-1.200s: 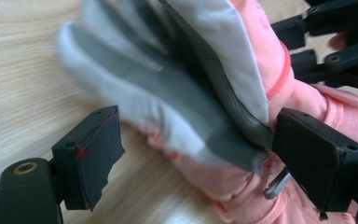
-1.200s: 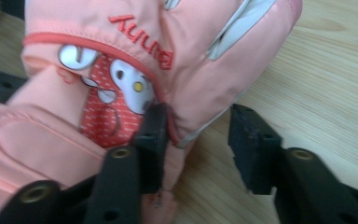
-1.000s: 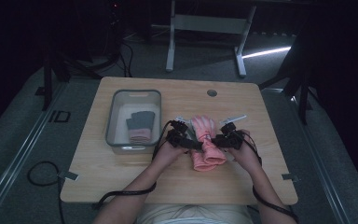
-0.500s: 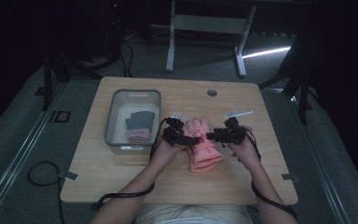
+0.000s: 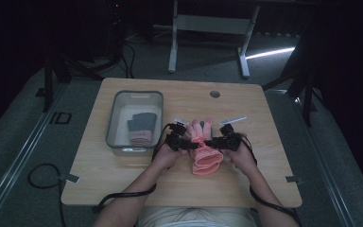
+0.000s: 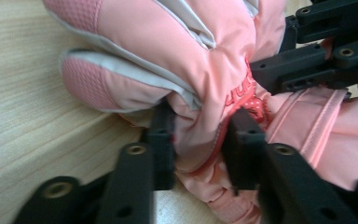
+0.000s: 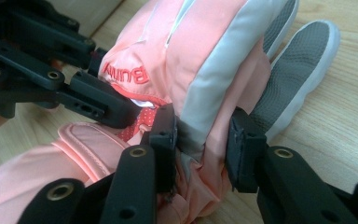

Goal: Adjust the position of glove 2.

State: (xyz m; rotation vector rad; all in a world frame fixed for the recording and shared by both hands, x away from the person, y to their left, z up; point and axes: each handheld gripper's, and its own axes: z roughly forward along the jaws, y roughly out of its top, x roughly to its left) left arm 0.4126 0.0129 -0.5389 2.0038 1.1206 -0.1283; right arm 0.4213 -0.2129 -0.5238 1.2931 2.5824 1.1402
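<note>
Glove [image 7: 205, 70] lettering "Bunny" reads in right gripper view.

Pink glove [image 5: 204, 150] at frame centre — salmon shell, pale grey piping, dotted red patch and red stitched lettering near the cuff, grey textured palm fabric on the fingers. Black left gripper [image 5: 187, 143] and black right gripper [image 5: 211, 141], brass-coloured rivets on the jaws. Light wood-grain tabletop [image 5: 123, 179]. Translucent grey bin [image 5: 117, 140] at left centre — inside, a dark grey glove with pink cuff [image 5: 141, 128].
</note>
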